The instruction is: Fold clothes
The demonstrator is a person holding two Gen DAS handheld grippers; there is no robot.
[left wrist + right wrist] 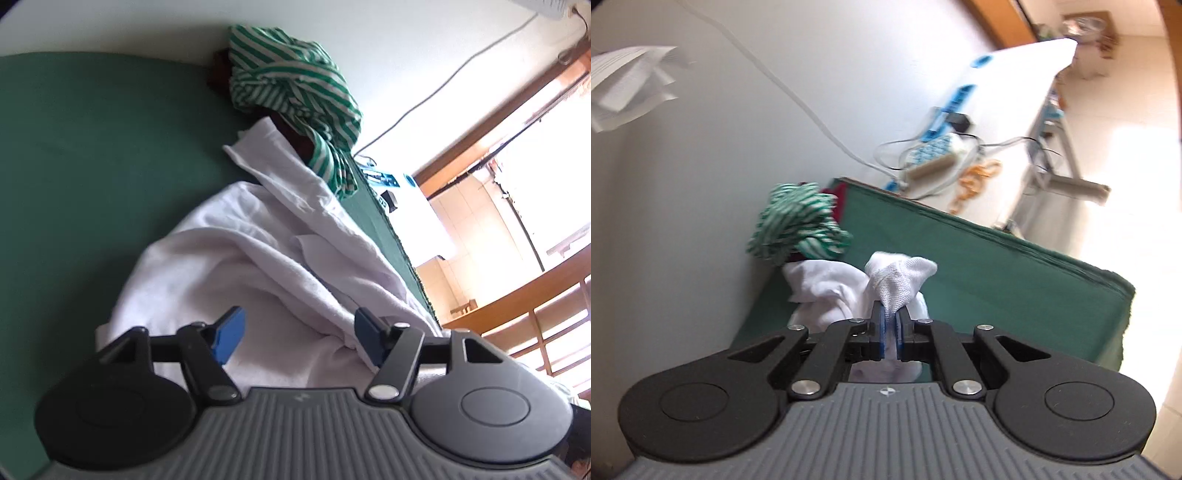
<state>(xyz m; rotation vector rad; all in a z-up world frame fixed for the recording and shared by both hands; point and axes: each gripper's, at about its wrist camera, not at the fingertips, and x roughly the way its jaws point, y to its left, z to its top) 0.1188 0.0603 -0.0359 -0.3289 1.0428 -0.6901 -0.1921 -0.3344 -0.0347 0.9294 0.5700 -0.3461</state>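
A crumpled white garment (258, 258) lies on the green table cover (92, 166), reaching right up under my left gripper (299, 334), which hangs open just above the cloth with nothing between its blue pads. Behind it, against the wall, sits a bunched green-and-white striped garment (291, 81) over something dark red. In the right wrist view my right gripper (891, 314) is shut on a ribbed edge of the white garment (901, 280), lifted off the green cover (997, 273). The rest of the white cloth (820, 288) hangs bunched below, and the striped garment (798, 225) lies beyond it.
A white wall (701, 184) with a cable running down it borders the table. Past the far edge stands a white desk (997, 110) with cables, blue items and an orange cord. A wooden railing (535, 325) and a bright window show to the right.
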